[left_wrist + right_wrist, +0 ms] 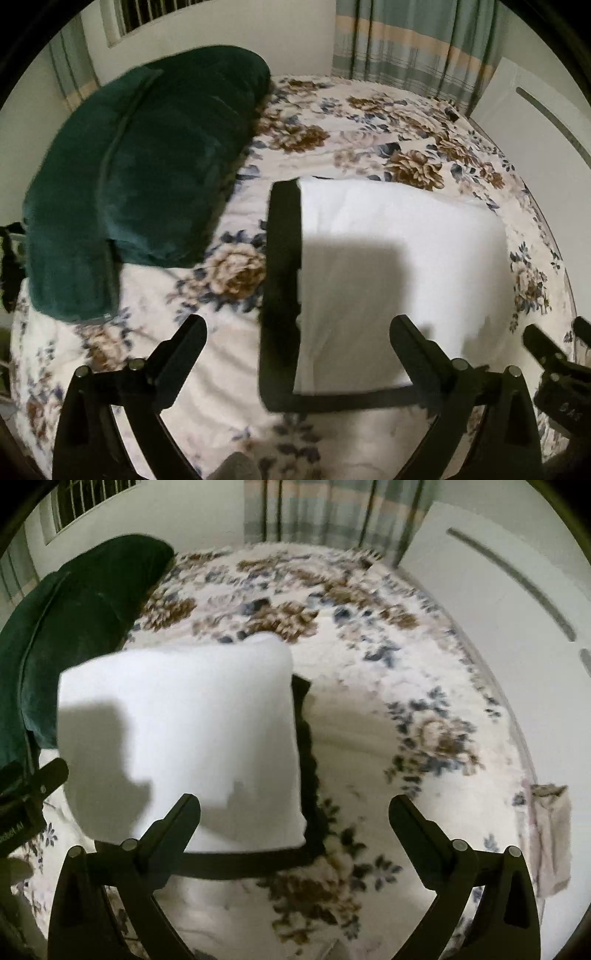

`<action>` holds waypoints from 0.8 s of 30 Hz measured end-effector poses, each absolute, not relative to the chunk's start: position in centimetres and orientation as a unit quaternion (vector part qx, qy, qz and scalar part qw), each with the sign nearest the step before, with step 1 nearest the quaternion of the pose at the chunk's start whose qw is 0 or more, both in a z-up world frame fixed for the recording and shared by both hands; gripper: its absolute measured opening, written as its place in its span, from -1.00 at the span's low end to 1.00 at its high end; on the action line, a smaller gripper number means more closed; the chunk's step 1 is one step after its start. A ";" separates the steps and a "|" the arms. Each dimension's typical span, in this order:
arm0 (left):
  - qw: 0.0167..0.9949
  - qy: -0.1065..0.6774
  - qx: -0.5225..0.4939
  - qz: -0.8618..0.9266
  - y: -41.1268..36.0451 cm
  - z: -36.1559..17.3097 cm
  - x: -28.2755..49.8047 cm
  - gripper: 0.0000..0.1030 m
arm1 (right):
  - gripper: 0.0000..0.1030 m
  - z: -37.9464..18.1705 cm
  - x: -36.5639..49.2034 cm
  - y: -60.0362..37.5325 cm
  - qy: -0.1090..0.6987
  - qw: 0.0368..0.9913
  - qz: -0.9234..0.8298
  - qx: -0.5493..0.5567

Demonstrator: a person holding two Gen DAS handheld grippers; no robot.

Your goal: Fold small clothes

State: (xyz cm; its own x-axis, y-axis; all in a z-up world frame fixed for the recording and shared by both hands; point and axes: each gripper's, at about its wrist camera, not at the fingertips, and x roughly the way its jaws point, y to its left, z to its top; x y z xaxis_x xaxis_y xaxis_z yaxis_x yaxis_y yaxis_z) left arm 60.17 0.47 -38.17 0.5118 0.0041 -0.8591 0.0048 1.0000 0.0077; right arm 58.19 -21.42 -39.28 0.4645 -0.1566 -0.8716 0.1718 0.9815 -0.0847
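A white garment point(399, 273) with a black band along its left and near edges lies folded in a rectangle on the floral bedspread point(332, 155). My left gripper point(299, 328) is open above its near left part and holds nothing. In the right wrist view the same white garment point(184, 731) lies left of centre with black trim on its right and near edges. My right gripper point(293, 805) is open and empty over the garment's near right corner. The right gripper also shows at the right edge of the left wrist view point(554, 354).
A dark green pillow point(147, 177) lies at the left of the bed, also in the right wrist view point(74, 627). Striped curtains point(417, 44) and a white wall stand behind. A small folded floral cloth point(550, 830) hangs at the bed's right edge.
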 end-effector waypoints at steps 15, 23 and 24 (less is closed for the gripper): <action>0.902 0.431 0.001 -0.015 0.0 -22.0 45.6 0.96 | 1.00 -20.4 40.6 -20.6 0.420 0.897 -0.135 -0.003; 0.912 0.409 0.003 -0.030 0.1 -14.1 37.3 0.96 | 1.00 -9.9 31.3 -19.1 0.381 0.915 -0.128 -0.019; 0.913 0.408 0.001 -0.030 0.2 -13.2 36.3 0.96 | 1.00 -8.8 30.1 -18.9 0.378 0.917 -0.126 -0.022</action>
